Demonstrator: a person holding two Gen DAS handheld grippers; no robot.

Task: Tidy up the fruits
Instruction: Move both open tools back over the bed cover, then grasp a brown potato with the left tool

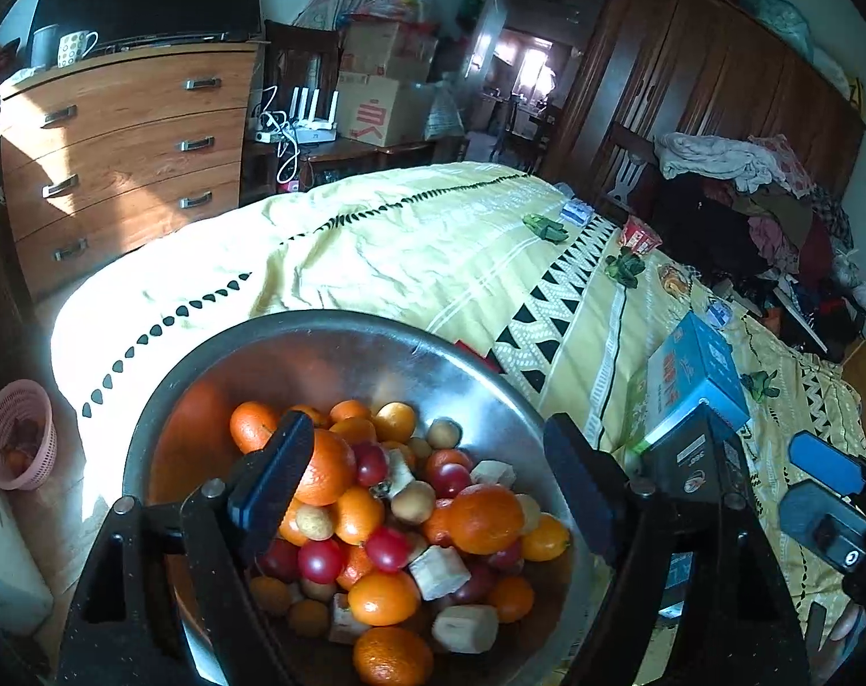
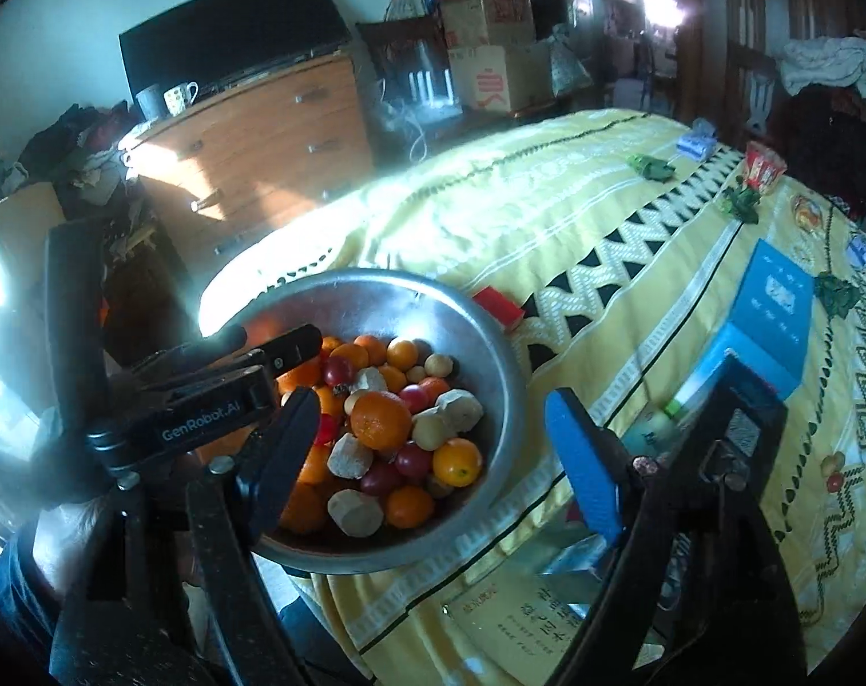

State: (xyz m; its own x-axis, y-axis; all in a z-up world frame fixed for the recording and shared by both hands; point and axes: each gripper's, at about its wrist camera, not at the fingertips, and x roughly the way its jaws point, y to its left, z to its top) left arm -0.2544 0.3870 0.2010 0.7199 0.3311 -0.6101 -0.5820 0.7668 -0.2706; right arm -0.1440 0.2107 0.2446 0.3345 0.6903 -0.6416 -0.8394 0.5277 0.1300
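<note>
- Bed (image 1: 433, 240) fills most of both views, covered by a yellow spread with black triangle and leaf patterns.
- Wooden dresser (image 1: 124, 160) stands beyond the bed's far left corner, with a spotted mug (image 1: 75, 48) on top.
- Steel bowl (image 2: 479, 331) sits on the near edge of the bed, close under both tools.
- Blue box (image 2: 770, 314) lies on the spread to the right of the bowl, well apart from it.
- Left tool (image 1: 427, 491) hangs over the bowl with its jaws spread wide and nothing between them; its left pad overlaps an orange in the wrist view, though contact cannot be judged.
- Right tool (image 2: 439, 446) stands wide as well, gripping nothing, one finger over the bowl's near rim and the blue-padded one over the spread.
- Fruit pile (image 1: 398, 520) lies heaped inside the bowl: oranges, small red tomato-like fruits, pale cut chunks and small tan round ones.
- Large orange (image 2: 381, 420) rests on top of the heap near the middle.
- Small red block (image 2: 499, 306) lies on the spread just beside the bowl's far right rim.
</note>
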